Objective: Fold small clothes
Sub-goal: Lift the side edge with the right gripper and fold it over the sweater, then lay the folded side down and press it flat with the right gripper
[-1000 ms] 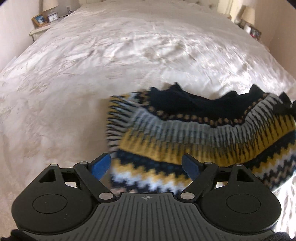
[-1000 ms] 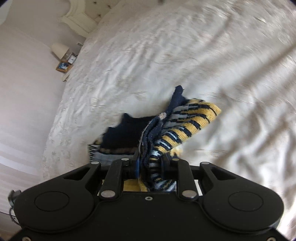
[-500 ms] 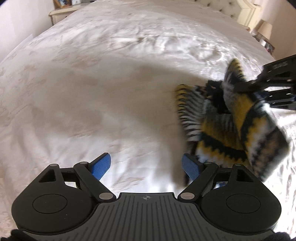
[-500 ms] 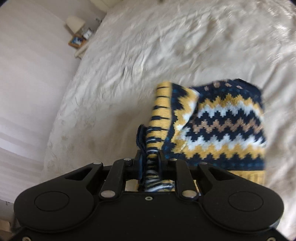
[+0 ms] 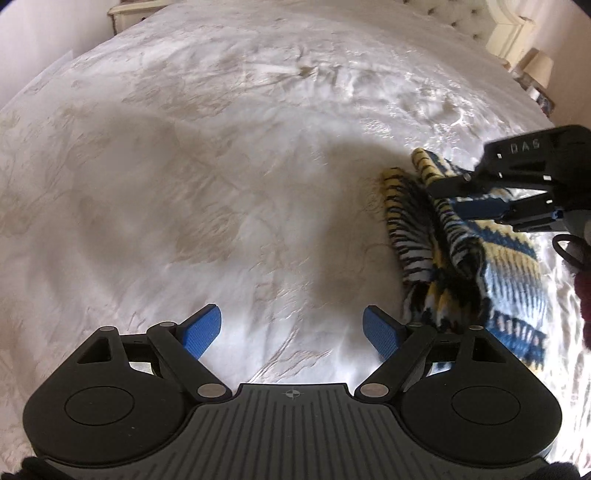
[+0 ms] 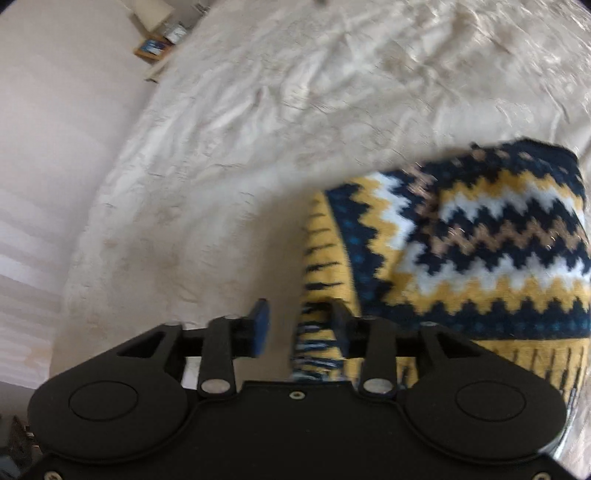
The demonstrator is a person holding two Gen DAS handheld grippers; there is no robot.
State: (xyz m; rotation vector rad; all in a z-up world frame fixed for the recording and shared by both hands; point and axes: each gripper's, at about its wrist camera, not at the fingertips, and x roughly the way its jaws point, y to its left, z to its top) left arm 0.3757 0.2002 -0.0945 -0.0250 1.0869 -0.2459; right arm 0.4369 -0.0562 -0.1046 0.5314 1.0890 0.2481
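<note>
A small knitted sweater (image 6: 491,236) with navy, yellow, white and tan zigzag bands lies bunched on the white bedspread (image 5: 221,166). It also shows in the left wrist view (image 5: 480,258) at the right. My right gripper (image 6: 299,325) has its jaws parted, with a striped yellow edge of the sweater lying loose between them against the right finger. The right gripper shows in the left wrist view (image 5: 476,195) over the sweater. My left gripper (image 5: 291,332) is open and empty over bare bedspread, left of the sweater.
A bedside table with framed pictures (image 6: 155,48) stands by the wall at the far corner. A headboard (image 5: 498,26) and a lamp (image 5: 535,70) are at the far right. The pale wall (image 6: 55,147) runs along the bed's left side.
My right gripper has opened and let go of the sweater edge it was pinching. The sweater has been carried to the right and laid down. My left gripper has stayed open.
</note>
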